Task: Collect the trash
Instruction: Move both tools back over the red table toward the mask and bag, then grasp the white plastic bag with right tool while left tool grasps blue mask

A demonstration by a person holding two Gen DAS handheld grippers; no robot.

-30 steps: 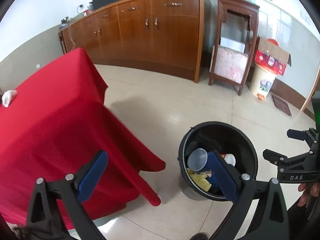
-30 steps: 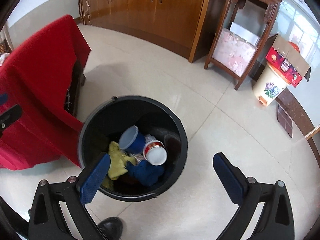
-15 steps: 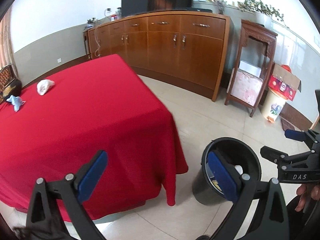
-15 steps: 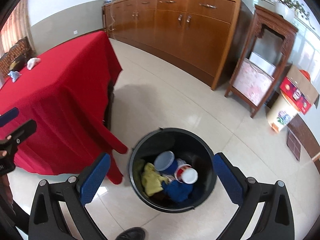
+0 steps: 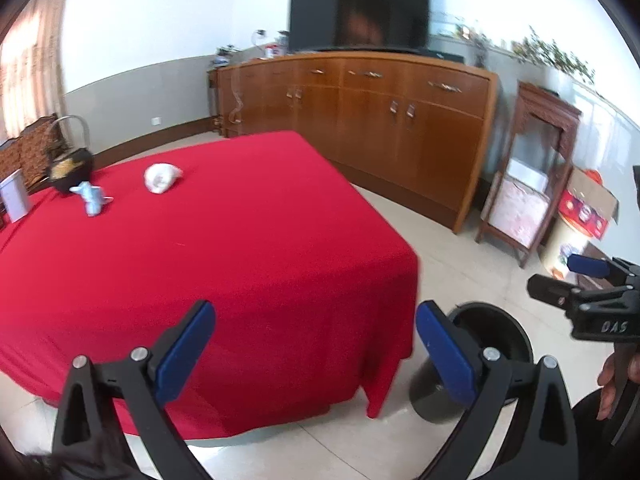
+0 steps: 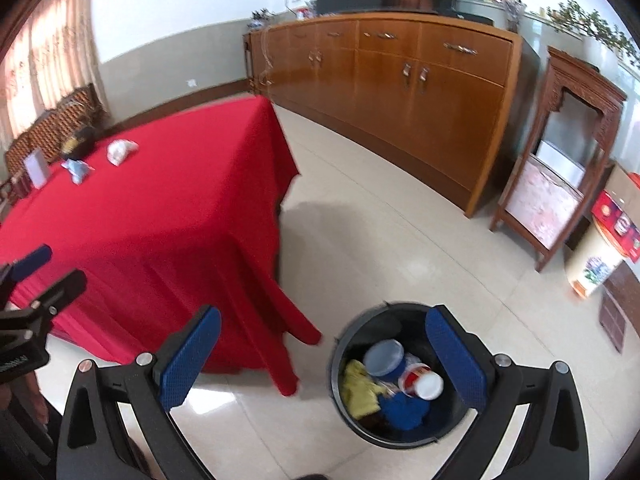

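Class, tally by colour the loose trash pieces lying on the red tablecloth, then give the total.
White crumpled paper wad: 1
Light blue crumpled scrap: 1
Total: 2

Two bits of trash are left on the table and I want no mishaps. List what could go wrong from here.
1. The white crumpled wad and blue scrap lie at the far end of the red tablecloth; a low reach could snag the cloth.
2. The blue scrap sits beside a dark basket, which could get knocked.
3. The black bin stands on the floor off the table's corner, so a drop might miss it.
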